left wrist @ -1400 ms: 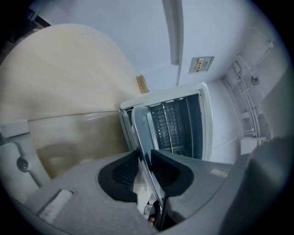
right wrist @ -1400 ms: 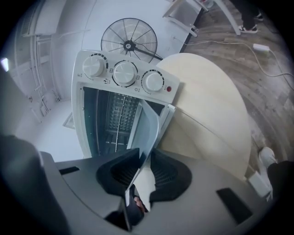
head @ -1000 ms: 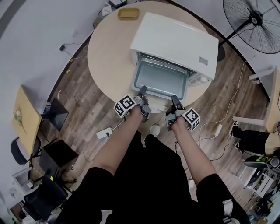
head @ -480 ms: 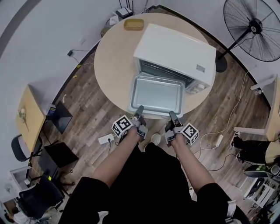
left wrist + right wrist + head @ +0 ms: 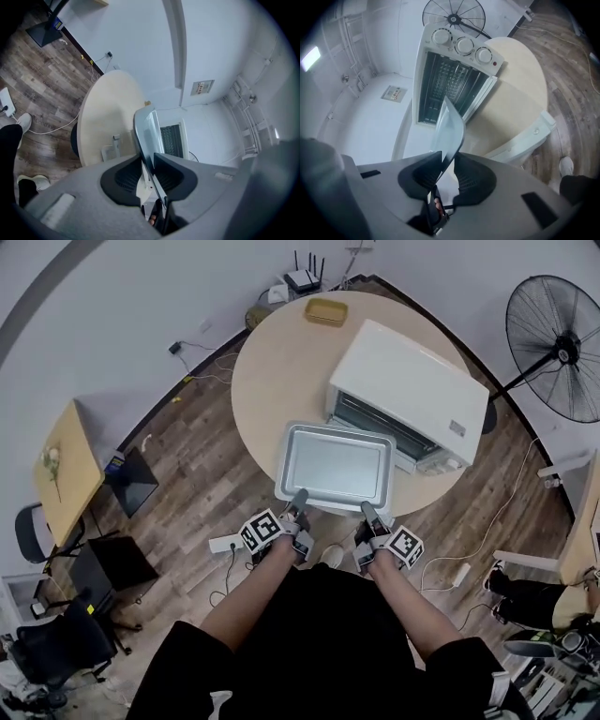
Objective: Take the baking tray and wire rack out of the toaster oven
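**Both grippers holding the baking tray outside the toaster oven**

The baking tray [image 5: 337, 465] is sitting fully outside the toaster oven [image 5: 412, 390], over the near edge of the round surface [image 5: 272, 381]. Its near rim is reaching past that edge toward the person. Its far rim is lying just beside the oven's open front. The tray is showing an empty, pale metal bottom, and whether it is resting on the surface or hanging just above it cannot be told from the head view.

The left gripper [image 5: 298, 498] is pinching the near rim toward the tray's left corner. In the left gripper view its jaws are standing narrow, and the dark pads [image 5: 129, 176] are pressing on the thin rim of the tray [image 5: 146, 131]. The right gripper [image 5: 368, 509] is clamping the same rim toward the right corner. In the right gripper view its jaws are likewise closed on the tray's edge [image 5: 450, 129].

Beyond the tray, the right gripper view is looking into the oven's cavity [image 5: 445, 79], where a grid of thin bars is showing. Three round knobs [image 5: 464, 45] are lining the oven's front panel.

A small yellow dish [image 5: 325, 311] is sitting at the far edge of the surface, well apart from the oven. A standing fan [image 5: 562, 348] is on the wooden floor, beyond the right edge of the surface.
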### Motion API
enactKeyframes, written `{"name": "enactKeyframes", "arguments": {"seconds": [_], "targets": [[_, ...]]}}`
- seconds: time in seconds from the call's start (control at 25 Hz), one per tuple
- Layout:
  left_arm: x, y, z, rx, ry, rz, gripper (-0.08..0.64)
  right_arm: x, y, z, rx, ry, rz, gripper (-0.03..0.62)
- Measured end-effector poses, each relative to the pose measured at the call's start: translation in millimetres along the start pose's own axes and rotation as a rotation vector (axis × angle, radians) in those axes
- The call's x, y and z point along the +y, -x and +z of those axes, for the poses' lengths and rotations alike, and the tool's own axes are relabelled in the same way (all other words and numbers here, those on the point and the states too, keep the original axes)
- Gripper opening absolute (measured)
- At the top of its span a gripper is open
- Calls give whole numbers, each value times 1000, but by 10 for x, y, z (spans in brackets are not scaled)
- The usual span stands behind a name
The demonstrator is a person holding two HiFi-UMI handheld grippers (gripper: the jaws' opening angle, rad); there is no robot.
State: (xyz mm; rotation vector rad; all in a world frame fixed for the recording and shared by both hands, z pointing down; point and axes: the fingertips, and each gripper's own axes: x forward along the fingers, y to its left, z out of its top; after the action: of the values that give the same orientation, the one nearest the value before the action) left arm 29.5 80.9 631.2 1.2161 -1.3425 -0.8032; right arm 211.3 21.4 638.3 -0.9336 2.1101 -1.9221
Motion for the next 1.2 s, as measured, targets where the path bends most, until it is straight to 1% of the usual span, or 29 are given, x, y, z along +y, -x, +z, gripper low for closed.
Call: {"name": "enactKeyframes", "arguments": {"seconds": [0.24,0.36,0.52,0.68,0.88,1.04,1.2], "targets": [[100,205,562,-28,26,1,91,287,-473,-318,37,-1,-1,78],[163,245,782,-38,30,-19,91,392,-659,-430,53,17,-6,78],[275,414,1197,-41,37,-29,92,539,-941,-754,65,47,-35,83],[448,579,1653,-33,40,-21,97,687,-1299,-1109,60,19,-54,84],[642,747,2154,-8,48,-26,104,931,-1692,-1447,37,45,-70,84],[730,841,2528,0,45,-40,104,1019,-1942,-1708,14,31,-71,84],[759,848,2860,0,46,-66,104,1139,-2158,-1839,15,59,-71,86]]}}
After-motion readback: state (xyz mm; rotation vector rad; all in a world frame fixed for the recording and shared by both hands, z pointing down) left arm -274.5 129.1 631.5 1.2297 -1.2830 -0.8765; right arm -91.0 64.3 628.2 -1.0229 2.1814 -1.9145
